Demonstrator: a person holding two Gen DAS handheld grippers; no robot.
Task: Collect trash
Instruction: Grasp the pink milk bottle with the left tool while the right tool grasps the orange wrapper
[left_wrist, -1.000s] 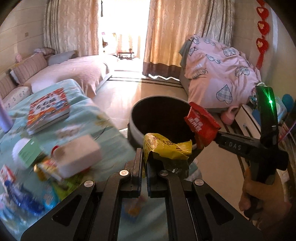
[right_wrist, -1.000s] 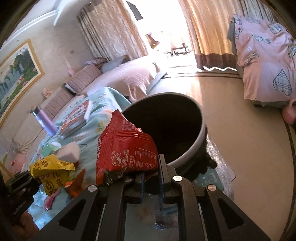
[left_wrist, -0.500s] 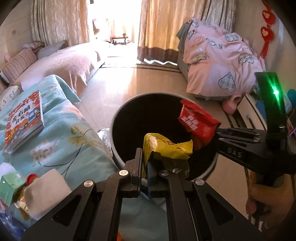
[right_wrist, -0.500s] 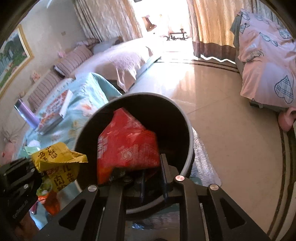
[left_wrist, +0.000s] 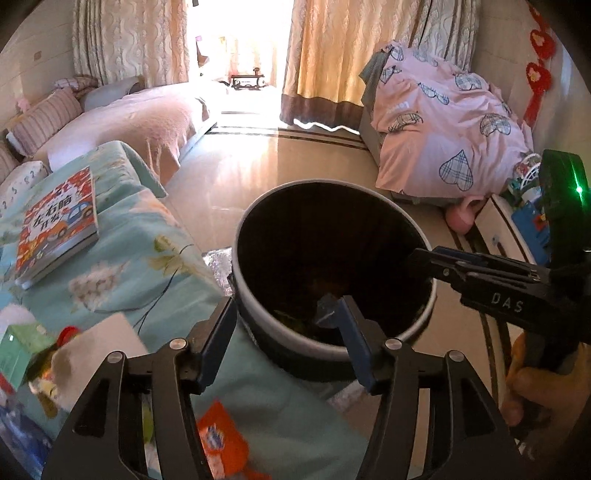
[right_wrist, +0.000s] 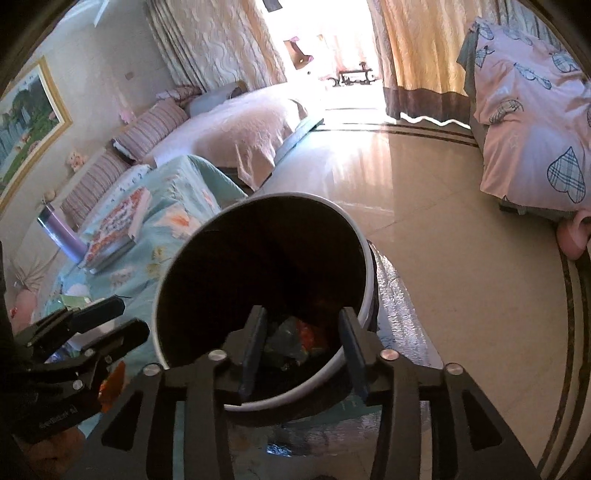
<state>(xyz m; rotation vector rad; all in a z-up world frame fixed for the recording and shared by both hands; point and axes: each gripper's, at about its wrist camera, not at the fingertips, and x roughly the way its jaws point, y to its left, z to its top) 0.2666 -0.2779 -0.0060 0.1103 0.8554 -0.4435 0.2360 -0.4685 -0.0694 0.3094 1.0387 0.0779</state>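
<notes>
- Moments after both wrappers were held over the trash bin (left_wrist: 334, 273), neither is seen in a gripper: a second ago the yellow snack wrapper was pinched in the left gripper (left_wrist: 286, 319) and the red one in the right gripper (right_wrist: 303, 334), and both are now gone from between the jaws.
- Crumpled red and dark wrappers (right_wrist: 299, 341) are seen at the bottom of the bin in the right wrist view; the two releases are judged to have landed inside, though the yellow wrapper cannot be picked out in the dark interior.
- The jaws of both grippers have just been opening; each pair is parted about halfway, with nothing between the pads and nothing touched.
- Both grippers are poised above the bin's mouth, the right one seen from the left view reaching over the far rim (left_wrist: 424, 258).
- More litter is left on the teal bedspread (left_wrist: 155, 258): an orange packet (left_wrist: 218, 439) just below the left gripper, and a white box (left_wrist: 99, 343) beside a green carton (left_wrist: 18, 350). The collection is judged part done, with another pickup from the bed likely needed.
- A picture book (left_wrist: 59, 225) lies further up the bedspread, apart from the litter.
</notes>
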